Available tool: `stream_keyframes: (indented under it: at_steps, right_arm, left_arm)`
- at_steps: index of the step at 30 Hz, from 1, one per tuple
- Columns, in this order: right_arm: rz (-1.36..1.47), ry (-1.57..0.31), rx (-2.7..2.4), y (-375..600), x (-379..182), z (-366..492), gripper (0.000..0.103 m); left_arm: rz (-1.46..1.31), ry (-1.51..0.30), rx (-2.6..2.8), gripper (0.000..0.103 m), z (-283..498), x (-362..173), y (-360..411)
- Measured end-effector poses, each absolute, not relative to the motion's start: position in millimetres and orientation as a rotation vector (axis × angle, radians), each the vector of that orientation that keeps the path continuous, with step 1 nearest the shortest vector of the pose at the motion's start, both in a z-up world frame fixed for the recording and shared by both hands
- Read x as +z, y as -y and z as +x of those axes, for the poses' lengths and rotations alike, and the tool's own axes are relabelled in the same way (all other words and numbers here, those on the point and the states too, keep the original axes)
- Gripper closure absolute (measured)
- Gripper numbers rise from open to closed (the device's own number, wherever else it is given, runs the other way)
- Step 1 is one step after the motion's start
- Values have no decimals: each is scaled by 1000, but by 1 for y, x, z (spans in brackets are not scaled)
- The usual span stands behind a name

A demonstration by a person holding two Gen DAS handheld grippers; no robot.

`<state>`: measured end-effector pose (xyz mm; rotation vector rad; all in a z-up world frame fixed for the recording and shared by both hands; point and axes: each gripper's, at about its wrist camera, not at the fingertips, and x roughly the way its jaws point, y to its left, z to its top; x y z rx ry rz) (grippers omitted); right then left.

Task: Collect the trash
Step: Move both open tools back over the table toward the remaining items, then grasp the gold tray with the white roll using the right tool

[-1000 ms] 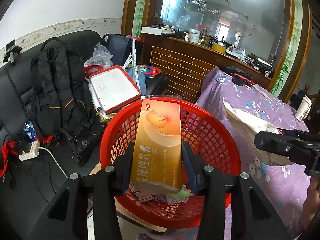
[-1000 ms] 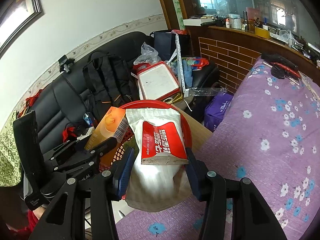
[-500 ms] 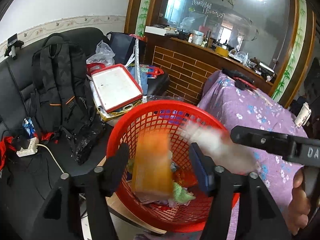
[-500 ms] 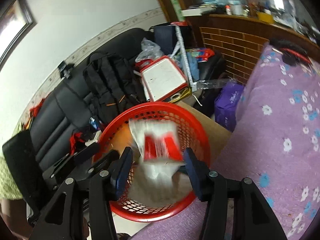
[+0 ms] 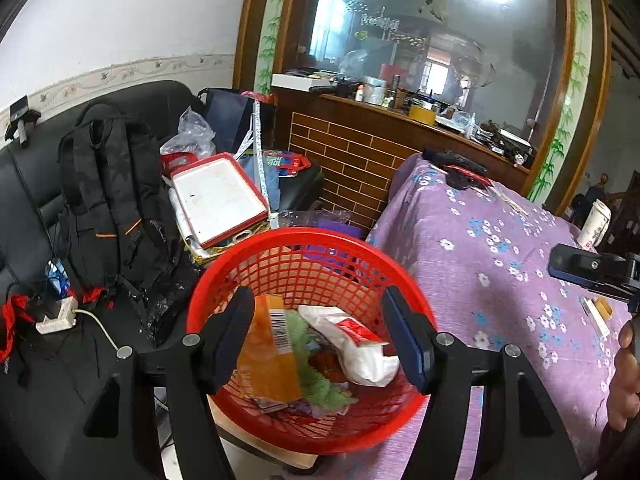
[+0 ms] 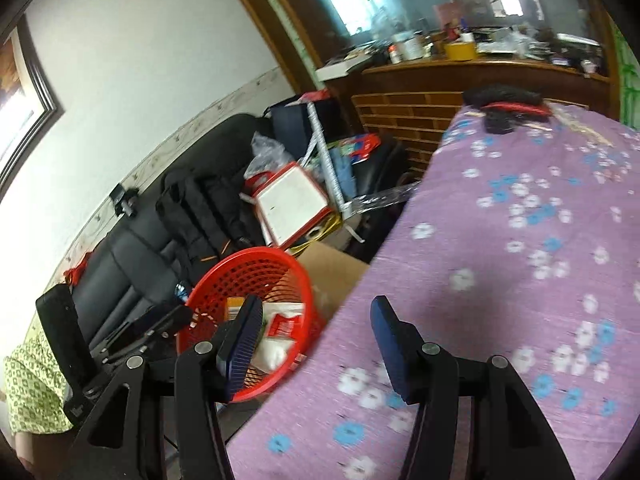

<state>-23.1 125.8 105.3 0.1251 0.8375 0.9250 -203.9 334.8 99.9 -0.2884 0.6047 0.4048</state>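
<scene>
- Left gripper (image 5: 320,334): jaws have just been opening and now stand well apart, gripping nothing. They hang over the red basket (image 5: 240,264), and the trash seen between them is lying down inside it, not touching the pads.
- Right gripper (image 6: 316,340): jaws have also just been opening and are spread wide with nothing in them. Under them it's mostly the purple flowered tablecloth (image 6: 520,240), with the left finger overlapping the basket's edge.
- Orange box (image 5: 272,356) sits in the basket on its left side, barcode end up. Its lower part is half hidden behind the left finger, and the print is too blurry to read.
- White bag with the red label (image 5: 352,340) lies crumpled right beside the box. Something green and fuzzy (image 5: 320,384) is wedged between and under them, can't tell what it is. More scraps at the bottom, no idea what.
- In the right wrist view the basket (image 6: 224,280) is partly blocked by the gripper finger and the whole frame is smeared, so only bits of the box and the bag show.
- The basket seems to sit on a pale board or box (image 6: 332,268), mostly covered.
- Right edge of the left view: the other gripper's dark tip and part of a hand (image 5: 624,376), cut off by the frame.
- Further out: black backpack (image 5: 108,200) on a black sofa, and a red-rimmed white tray (image 5: 218,200) on a pile of clutter.
</scene>
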Motion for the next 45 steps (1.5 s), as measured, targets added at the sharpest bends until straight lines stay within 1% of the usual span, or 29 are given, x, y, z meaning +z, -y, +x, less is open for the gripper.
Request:
stream_keyframes:
  at_steps: [5,10,16,18,24,26,29,34,35,36,40,42,44,45]
  right_arm:
    - [171,-808,831,-69,106,-18,42]
    - [236,-784,673,8,104,-6,43]
    - [297,-766,380,119,98,20,45]
    - [328,-782,253,162,93,35,49]
    - [437,-872,-36,267,58,80,50]
    - [478,-908,-57,284,45,92,54]
    - [525,-945,-39,296,28,110,57]
    - [520,-945,-2,287,13,128,58]
    - [515,-956,6,285,8,131,60]
    - [517,-967,15,284,3,134,67]
    - [483,-979,24,282,-8,137,81]
    - [440,-978,23,278,-8,138,91]
    - [401,-983,38,274,-9,137,94]
    - [387,-984,56,269,-8,136,94]
  left_arm:
    - [-275,-620,351,38,-190,108,-308]
    - [-221,-653,254,37,-164,114,-259]
    - [-147,-690,92,37,-128,125,-178]
    - [-130,-708,33,38,-114,130,-149]
    - [-73,-766,-156,38,-69,143,-48]
    - [-50,-786,-184,36,-58,141,-21]
    - [-27,-818,-227,36,-39,135,18]
    - [1,-878,-230,36,-10,117,57]
    - [2,-889,-231,36,-4,112,62]
    - [3,-898,-227,36,2,108,64]
    - [-3,-931,-211,36,17,95,63]
    - [-8,-939,-211,36,22,89,61]
    - [-19,-947,-202,36,27,86,58]
    - [-33,-952,-201,36,29,83,55]
